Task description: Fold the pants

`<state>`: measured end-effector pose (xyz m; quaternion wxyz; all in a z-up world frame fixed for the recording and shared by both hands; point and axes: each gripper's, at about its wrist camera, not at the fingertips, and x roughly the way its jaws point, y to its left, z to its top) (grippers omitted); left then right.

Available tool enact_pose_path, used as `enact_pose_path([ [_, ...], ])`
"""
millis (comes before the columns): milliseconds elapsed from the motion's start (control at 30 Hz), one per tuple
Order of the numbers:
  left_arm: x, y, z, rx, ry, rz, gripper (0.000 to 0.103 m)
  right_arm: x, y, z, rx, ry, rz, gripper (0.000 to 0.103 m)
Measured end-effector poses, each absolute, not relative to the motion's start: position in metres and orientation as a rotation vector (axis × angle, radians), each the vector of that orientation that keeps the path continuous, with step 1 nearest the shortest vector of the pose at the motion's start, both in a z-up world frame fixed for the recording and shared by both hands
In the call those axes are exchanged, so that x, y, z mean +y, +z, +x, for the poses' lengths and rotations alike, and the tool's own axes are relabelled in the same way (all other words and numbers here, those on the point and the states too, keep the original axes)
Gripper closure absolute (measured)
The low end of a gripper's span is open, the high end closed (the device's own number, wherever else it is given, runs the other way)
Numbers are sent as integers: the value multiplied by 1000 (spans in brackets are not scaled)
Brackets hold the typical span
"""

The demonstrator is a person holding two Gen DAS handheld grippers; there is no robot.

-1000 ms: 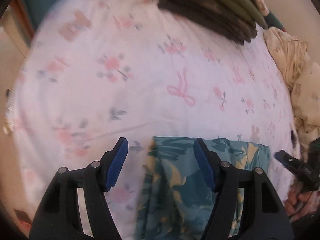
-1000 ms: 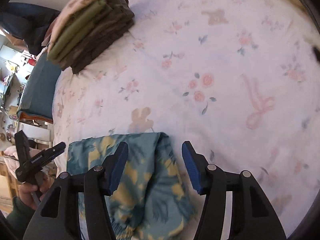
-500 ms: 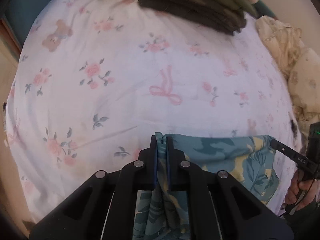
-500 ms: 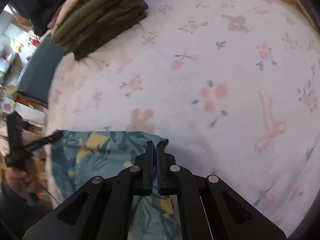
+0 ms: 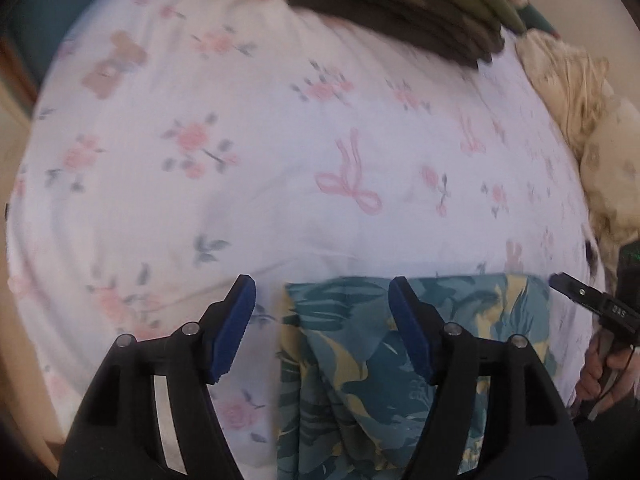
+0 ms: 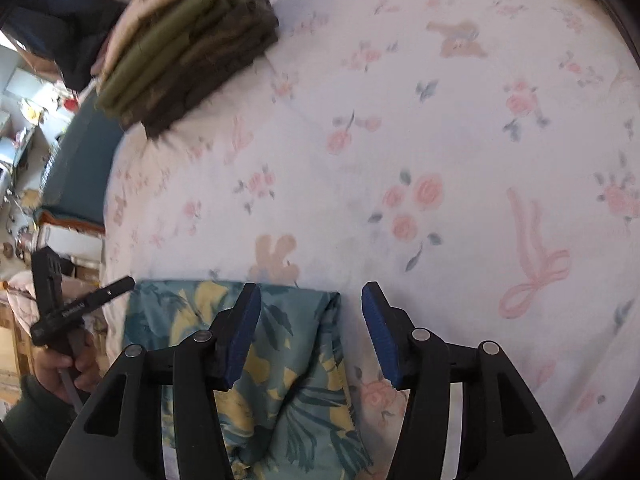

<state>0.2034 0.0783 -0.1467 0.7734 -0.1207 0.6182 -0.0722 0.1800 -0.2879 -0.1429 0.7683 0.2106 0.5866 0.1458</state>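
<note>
Teal pants with a yellow leaf print (image 5: 360,360) lie folded on the near edge of a floral bedsheet (image 5: 260,184). My left gripper (image 5: 322,328) is open, its blue pads either side of the pants' left corner. My right gripper (image 6: 310,336) is open over the pants' right corner (image 6: 280,360). Each gripper shows in the other's view: the right one at the far right (image 5: 592,308), the left one at the far left (image 6: 76,308). Neither holds cloth.
A stack of folded olive and dark brown clothes (image 5: 400,4) sits at the far side of the bed, also in the right wrist view (image 6: 188,52). A crumpled beige cloth (image 5: 580,92) lies at the right. Room clutter and shelves (image 6: 24,160) lie beyond the bed's left edge.
Half a second ago both grippers were shut on the pants' near corners. Now both are open and the pants lie released on the sheet.
</note>
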Motion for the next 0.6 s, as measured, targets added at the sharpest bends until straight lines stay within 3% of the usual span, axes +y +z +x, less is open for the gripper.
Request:
enact_pose_path([
  [33, 74, -152, 207, 1357, -177, -253, 49, -283, -152, 181, 1307, 345, 467, 47],
  [100, 68, -155, 208, 1376, -219, -229, 97, -272, -166, 181, 1358, 395, 461, 53],
  [133, 64, -153, 207, 1381, -244, -216, 97, -266, -166, 180, 1356, 404, 427, 65],
  [167, 58, -147, 207, 1357, -250, -168, 98, -262, -163, 180, 1345, 412, 388, 91],
  [200, 54, -140, 208, 1322, -255, -134, 98, -260, -157, 180, 1324, 416, 368, 96],
  [367, 53, -86, 218, 1089, -269, -116, 98, -266, -102, 184, 1065, 387, 309, 98],
  [600, 38, -77, 193, 1016, -342, 88, 98, -265, -92, 170, 1022, 453, 183, 98],
])
